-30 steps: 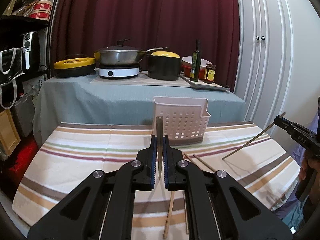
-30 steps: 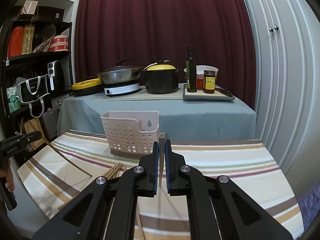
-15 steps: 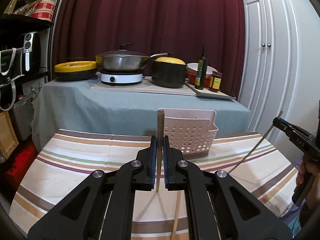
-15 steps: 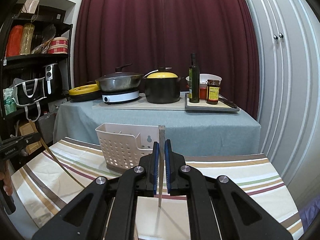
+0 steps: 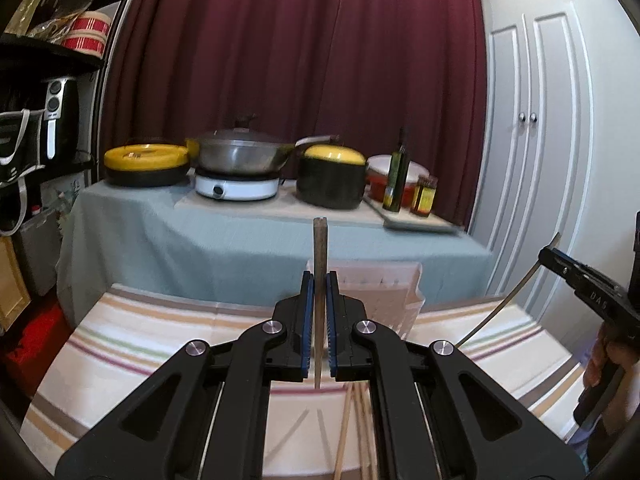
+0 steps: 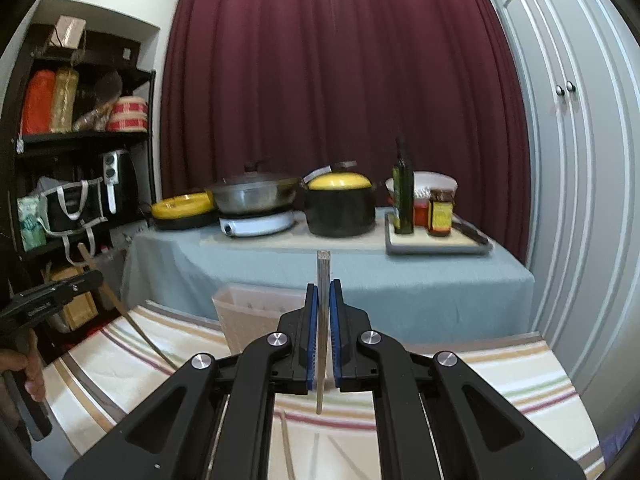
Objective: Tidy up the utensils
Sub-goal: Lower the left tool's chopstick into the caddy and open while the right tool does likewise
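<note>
Lifting higher than a moment ago, both grippers' jaws clamp thin wooden chopsticks (image 5: 320, 264) above the white holey basket (image 5: 384, 292).

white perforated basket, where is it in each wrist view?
Left wrist: white basket at centre, just right of the left gripper, partly hidden behind it.
Right wrist: basket left of centre, behind the right gripper.
Shared landmark: yellow-lidded black pot on the grey-clothed table.
</note>
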Motion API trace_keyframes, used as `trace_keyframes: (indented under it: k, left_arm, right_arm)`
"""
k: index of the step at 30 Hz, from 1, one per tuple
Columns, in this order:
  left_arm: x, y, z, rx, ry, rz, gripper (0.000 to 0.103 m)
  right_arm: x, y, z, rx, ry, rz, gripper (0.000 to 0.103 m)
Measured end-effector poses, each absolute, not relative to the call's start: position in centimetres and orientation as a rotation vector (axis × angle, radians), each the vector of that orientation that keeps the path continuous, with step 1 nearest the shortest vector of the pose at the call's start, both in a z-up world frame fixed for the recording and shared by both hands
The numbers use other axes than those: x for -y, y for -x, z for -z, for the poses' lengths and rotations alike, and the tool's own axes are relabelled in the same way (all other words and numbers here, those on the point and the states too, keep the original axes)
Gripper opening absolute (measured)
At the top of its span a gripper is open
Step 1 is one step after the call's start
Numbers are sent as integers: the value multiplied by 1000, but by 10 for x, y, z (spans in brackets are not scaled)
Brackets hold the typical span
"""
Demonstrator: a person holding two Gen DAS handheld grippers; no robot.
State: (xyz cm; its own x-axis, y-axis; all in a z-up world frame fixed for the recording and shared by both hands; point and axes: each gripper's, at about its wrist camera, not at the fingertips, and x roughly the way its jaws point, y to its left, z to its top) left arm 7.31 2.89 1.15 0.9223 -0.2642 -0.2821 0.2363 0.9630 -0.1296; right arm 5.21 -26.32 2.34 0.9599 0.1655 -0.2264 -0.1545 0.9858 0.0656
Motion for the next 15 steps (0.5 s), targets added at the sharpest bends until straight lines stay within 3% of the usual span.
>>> trace_keyframes:
  k: [9,15]
  left_arm:
    - [-16,-97,-83,-127,90,297,7]
    - [-2,-134,-89,-132,87,305,7]
  right_arm:
    - [253,-75,-81,-84,-27,-205,7]
    - [247,-111,-81,-96,-26,-199,7]
